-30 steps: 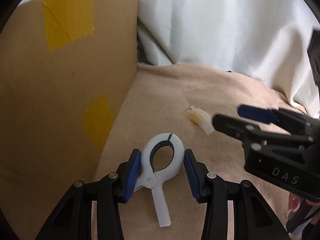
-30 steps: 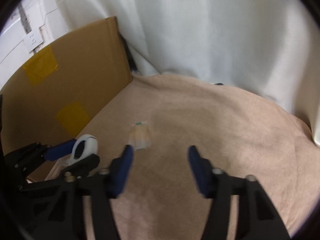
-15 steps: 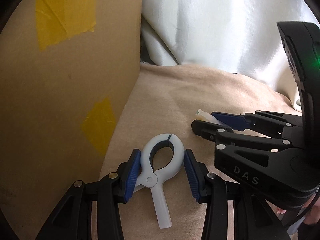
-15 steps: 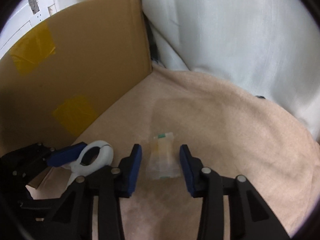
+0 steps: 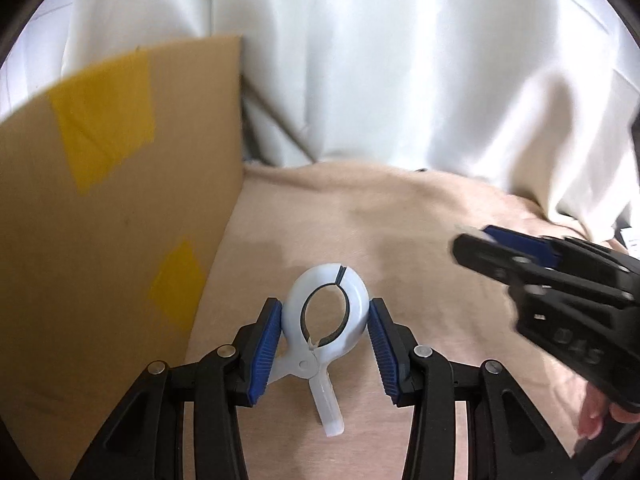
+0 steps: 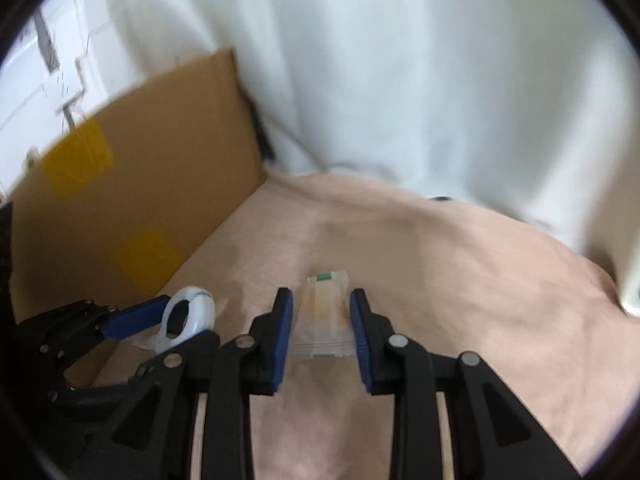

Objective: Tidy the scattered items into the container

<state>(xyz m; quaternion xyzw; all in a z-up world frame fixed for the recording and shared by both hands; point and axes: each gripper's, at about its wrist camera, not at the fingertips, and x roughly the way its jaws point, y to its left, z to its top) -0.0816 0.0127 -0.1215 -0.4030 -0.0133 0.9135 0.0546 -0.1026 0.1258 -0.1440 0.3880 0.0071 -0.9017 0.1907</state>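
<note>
I am holding two grippers over a beige blanket (image 5: pixel 360 216), both to the right of the cardboard box (image 5: pixel 120 208), which I take to be the container. The left gripper (image 5: pixel 325 334) is gripping one white spring clamp (image 5: pixel 325 316) by its ring-shaped head, blue pads pressing either side, with the handles pointing back toward me. Holding it by the head is probably steadier than holding the thin handles. It appears lifted off the blanket, just beside the box wall. The right gripper (image 6: pixel 320 330) is farther from the box than the left one and is clamping one small clear packet (image 6: pixel 323 316) with green marks at each end. Its jaws are closed on the packet's two long edges, likely because the packet is flat and flimsy. I am counting two items in all, one in each gripper, and one box. Two yellow tape patches (image 5: pixel 104 120) are showing on the wall. Its opening is out of view, so both items are still outside it.
</note>
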